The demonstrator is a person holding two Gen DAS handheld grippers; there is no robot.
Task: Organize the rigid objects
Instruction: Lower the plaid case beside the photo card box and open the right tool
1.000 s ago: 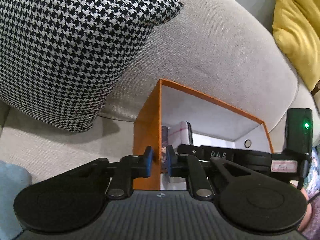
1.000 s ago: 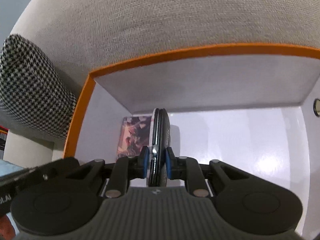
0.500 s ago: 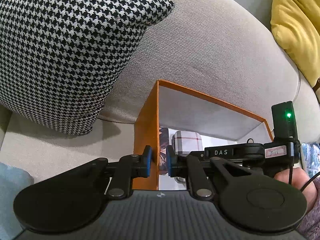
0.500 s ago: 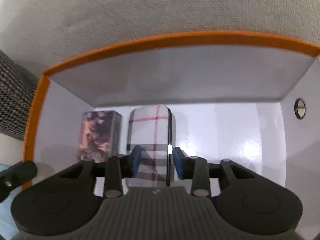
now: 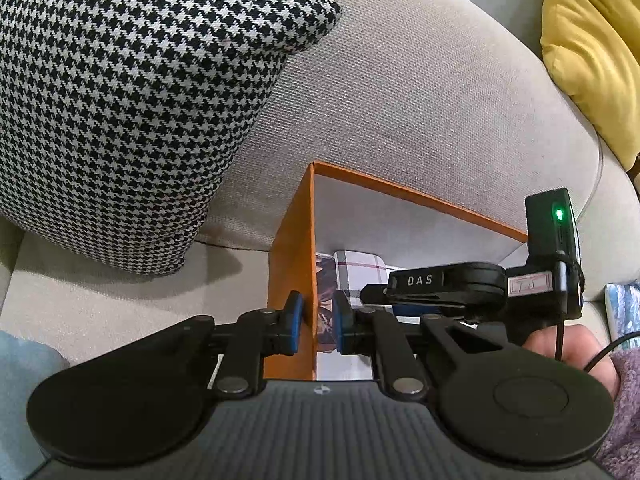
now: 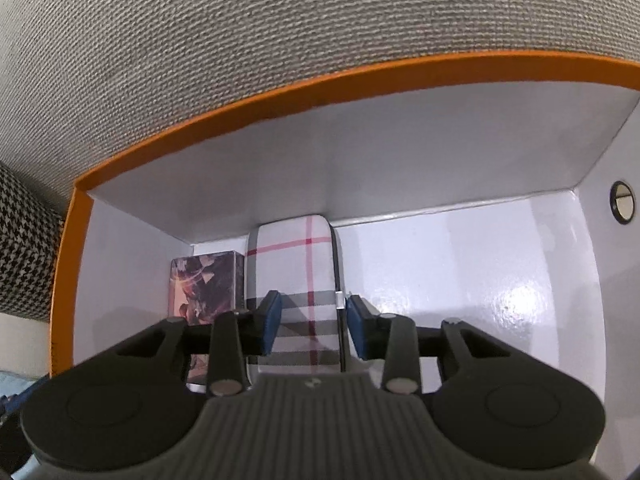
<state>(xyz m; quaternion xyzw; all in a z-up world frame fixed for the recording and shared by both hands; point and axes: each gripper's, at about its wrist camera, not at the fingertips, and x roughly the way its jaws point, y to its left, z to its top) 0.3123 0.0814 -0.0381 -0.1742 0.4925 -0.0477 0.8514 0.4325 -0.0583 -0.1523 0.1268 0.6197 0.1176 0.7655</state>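
Now that our right gripper (image 6: pixel 312 322) has just let its jaws spread, the plaid case (image 6: pixel 294 276) lies flat between them on the box (image 6: pixel 440 148) floor, free of the pads and just beside the picture card box (image 6: pixel 202 286) (a second ago we pinched it on edge). So that one looks put away. Our left gripper (image 5: pixel 317 322) stays clenched on the box's orange wall to hold it steady.

Plaid case (image 6: pixel 294 280) inside orange box (image 6: pixel 280 92)
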